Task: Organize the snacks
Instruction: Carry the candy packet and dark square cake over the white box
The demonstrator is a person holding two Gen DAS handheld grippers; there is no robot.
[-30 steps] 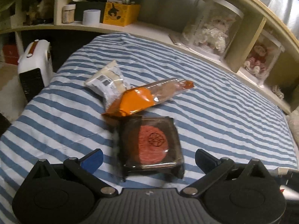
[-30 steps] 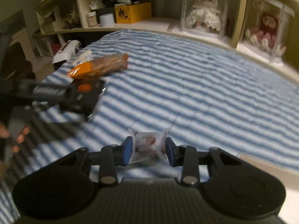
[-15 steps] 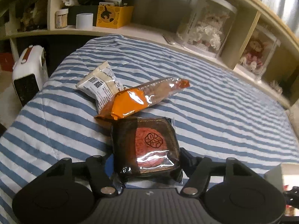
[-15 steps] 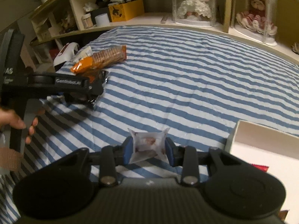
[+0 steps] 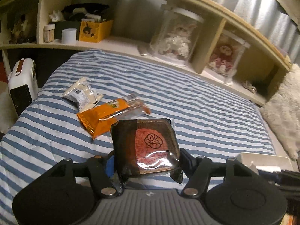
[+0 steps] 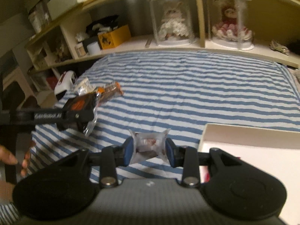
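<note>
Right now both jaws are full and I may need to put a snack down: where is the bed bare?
Bare: the striped bedspread between the shelf and the white box. Crowded: its left corner, with the orange packet and the white packet.

You're in a home bedroom — a striped bedspread (image 6: pixel 187 86), and dolls in clear cases (image 6: pixel 173 18) along the shelf (image 6: pixel 187 46).

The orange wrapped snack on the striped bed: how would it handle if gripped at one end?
The orange wrapped snack is long and thin, so it would probably droop. Its glossy film looks slippery. The contents look like stacked biscuits, so a hard squeeze may crack them.
</note>
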